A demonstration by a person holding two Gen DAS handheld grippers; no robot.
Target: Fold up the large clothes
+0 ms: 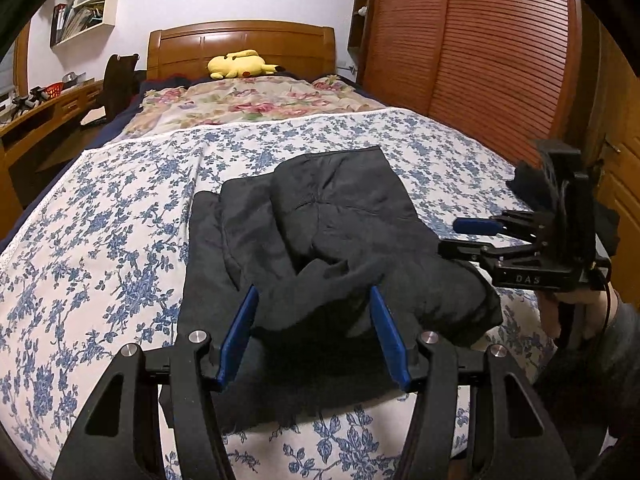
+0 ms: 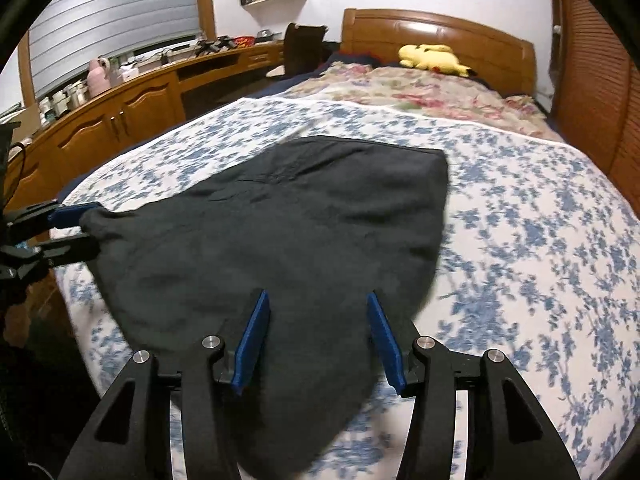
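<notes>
A dark grey, folded fabric garment point(image 1: 320, 240) lies near the blue-flowered bed's point(image 1: 100, 240) near edge. Left gripper point(image 1: 314, 332) and right gripper point(image 2: 318, 336) both seem released, jaws straddling cloth.

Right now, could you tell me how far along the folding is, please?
Done: the dark garment lies doubled over on the bedspread. In hand: the left claw and right claw both stand open around its near folds. Left: it is still lumpy, so further folding and smoothing.
</notes>
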